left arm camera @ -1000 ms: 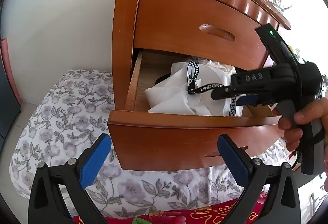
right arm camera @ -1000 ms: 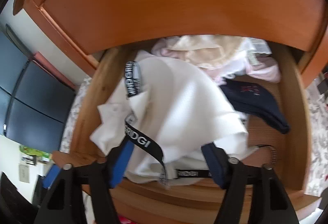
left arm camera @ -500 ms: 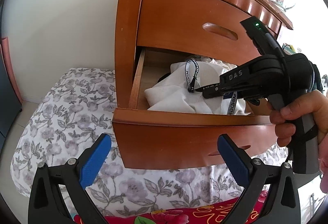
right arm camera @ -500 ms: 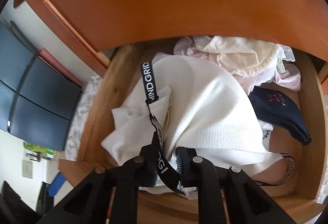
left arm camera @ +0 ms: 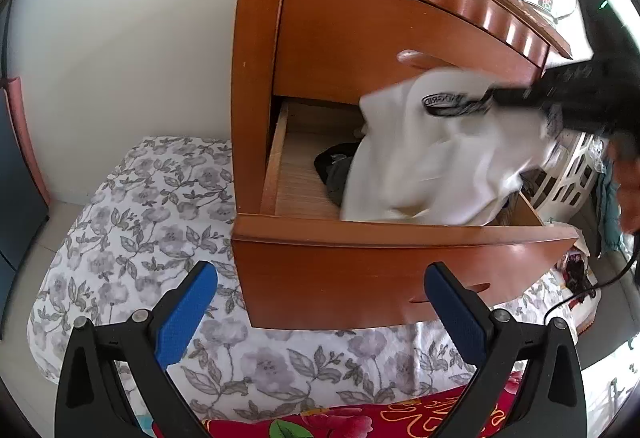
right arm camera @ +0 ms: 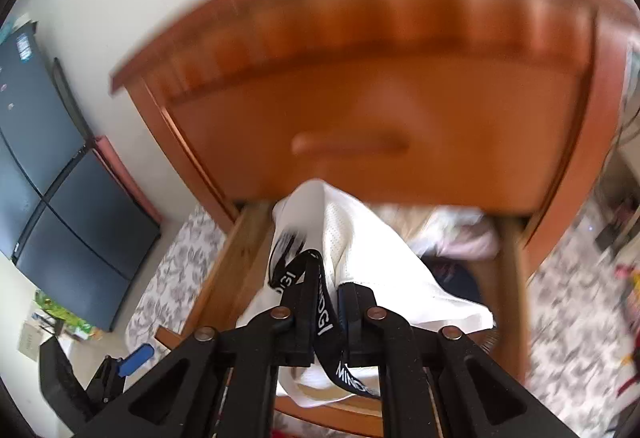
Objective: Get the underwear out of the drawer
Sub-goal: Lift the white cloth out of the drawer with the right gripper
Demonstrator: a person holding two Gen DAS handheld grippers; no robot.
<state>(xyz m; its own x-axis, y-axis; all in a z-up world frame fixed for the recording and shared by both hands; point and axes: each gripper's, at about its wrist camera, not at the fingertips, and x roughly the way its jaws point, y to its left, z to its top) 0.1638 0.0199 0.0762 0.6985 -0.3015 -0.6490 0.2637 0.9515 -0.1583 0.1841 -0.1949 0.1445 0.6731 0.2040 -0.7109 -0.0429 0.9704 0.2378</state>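
Right hand-held gripper (right arm camera: 324, 302) has its jaws clamped tight on the black lettered waistband of the white underwear (left arm camera: 436, 153), which hangs from it as a loose drape. The cloth is lifted above the open drawer (left arm camera: 400, 262), its lower edge trailing just inside the drawer behind the front panel. A dark garment (left arm camera: 334, 167) lies on the drawer's wooden floor to the left of the hanging cloth, and pale pink and cream clothes (right arm camera: 452, 234) sit at the back. Left hand-held gripper (left arm camera: 320, 314) is held in front of the drawer with its blue-padded fingers (left arm camera: 186, 312) spread wide and nothing between them. A flowered bedsheet (left arm camera: 140, 205) lies beneath the wooden nightstand (left arm camera: 256, 77).
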